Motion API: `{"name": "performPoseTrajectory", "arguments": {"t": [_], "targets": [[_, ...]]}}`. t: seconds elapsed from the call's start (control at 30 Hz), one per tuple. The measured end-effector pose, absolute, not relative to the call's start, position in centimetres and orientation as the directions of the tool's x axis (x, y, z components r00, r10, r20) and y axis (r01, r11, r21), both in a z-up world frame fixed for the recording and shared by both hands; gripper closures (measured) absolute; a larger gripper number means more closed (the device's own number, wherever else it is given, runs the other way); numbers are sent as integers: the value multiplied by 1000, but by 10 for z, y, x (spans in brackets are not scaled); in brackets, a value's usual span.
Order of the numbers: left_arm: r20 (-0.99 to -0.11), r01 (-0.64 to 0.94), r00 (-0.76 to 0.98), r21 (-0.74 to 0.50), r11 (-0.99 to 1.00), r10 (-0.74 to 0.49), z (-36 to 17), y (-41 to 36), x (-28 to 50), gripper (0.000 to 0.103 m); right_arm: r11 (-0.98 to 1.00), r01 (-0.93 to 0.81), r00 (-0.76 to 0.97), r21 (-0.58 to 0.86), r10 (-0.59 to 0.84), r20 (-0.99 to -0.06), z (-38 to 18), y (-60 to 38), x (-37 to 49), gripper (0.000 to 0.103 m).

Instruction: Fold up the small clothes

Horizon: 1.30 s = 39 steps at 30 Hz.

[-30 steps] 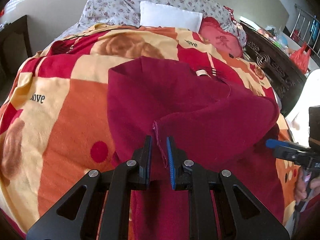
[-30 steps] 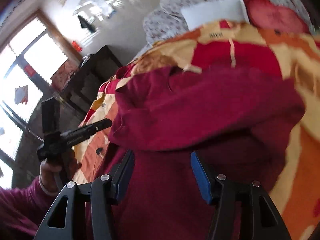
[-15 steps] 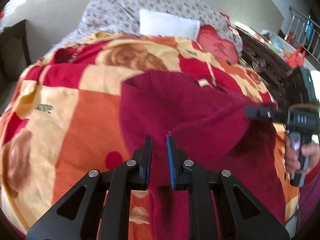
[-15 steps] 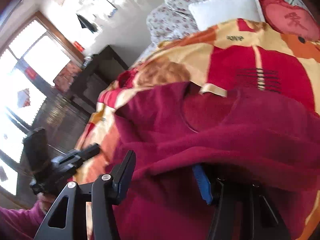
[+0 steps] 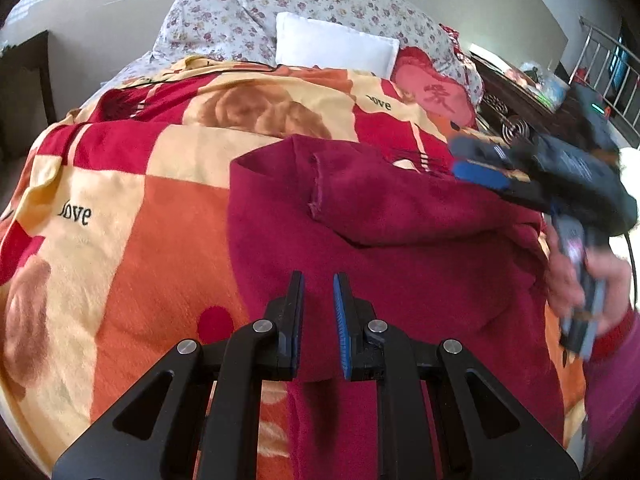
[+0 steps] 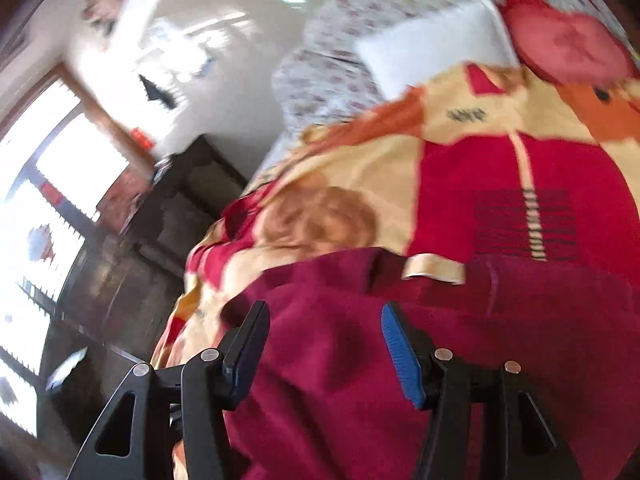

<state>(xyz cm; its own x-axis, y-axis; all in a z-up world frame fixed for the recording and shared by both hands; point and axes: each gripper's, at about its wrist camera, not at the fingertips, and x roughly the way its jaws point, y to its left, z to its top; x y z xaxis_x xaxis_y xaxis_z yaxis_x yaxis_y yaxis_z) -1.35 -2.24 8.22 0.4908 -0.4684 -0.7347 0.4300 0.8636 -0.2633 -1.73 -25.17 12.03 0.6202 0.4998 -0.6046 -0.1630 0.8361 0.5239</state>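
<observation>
A dark red fleece garment (image 5: 400, 264) lies spread on the bed, with one sleeve folded across it and the cuff (image 5: 318, 184) pointing left. My left gripper (image 5: 318, 292) hovers low over the garment's near part. Its jaws are almost together, and only the cloth below shows in the slit. My right gripper (image 5: 466, 158), blurred and held by a hand (image 5: 592, 280), hangs over the garment's far right edge. In the right wrist view, that gripper (image 6: 324, 320) is open, with the garment (image 6: 340, 400) beneath it and nothing pressed between its pads.
A red, orange and cream blanket (image 5: 120, 208) covers the bed. Floral pillows (image 5: 320, 4), a white pillow (image 5: 336, 48) and a red cushion (image 5: 432, 92) sit at the head. Carved dark furniture (image 5: 516, 120) stands to the right. A dark cabinet (image 6: 172, 208) stands below bright windows.
The right gripper swung up from the lower right to the garment's far right side. The cuff that sat at my left jaws now lies flat farther away. The left gripper hardly moved.
</observation>
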Motion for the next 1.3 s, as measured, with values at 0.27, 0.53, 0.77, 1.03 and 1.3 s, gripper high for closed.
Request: {"name": "performPoseTrajectory", "arguments": {"t": [0.27,0.53,0.77,1.03,1.3], "targets": [[-742,392,485,-289,873,-463,77,-12,-13,89,949,-311,599,54,240,-764,78,-174,-25,47],[-723,364,514,-304,880,-462,86,4,-14,89,945,-298,602,135,296,-742,86,-192,-22,100],[-695,326,539,-349,879,-476,96,18,-13,89,916,-351,656,196,390,-646,139,-198,-53,99],[-710,344,526,-327,880,-469,97,16,-22,89,951,-310,613,-1,199,-764,81,-169,-26,45],[-709,332,523,-341,879,-472,94,19,-21,89,940,-338,596,43,249,-764,76,-175,-17,96]]}}
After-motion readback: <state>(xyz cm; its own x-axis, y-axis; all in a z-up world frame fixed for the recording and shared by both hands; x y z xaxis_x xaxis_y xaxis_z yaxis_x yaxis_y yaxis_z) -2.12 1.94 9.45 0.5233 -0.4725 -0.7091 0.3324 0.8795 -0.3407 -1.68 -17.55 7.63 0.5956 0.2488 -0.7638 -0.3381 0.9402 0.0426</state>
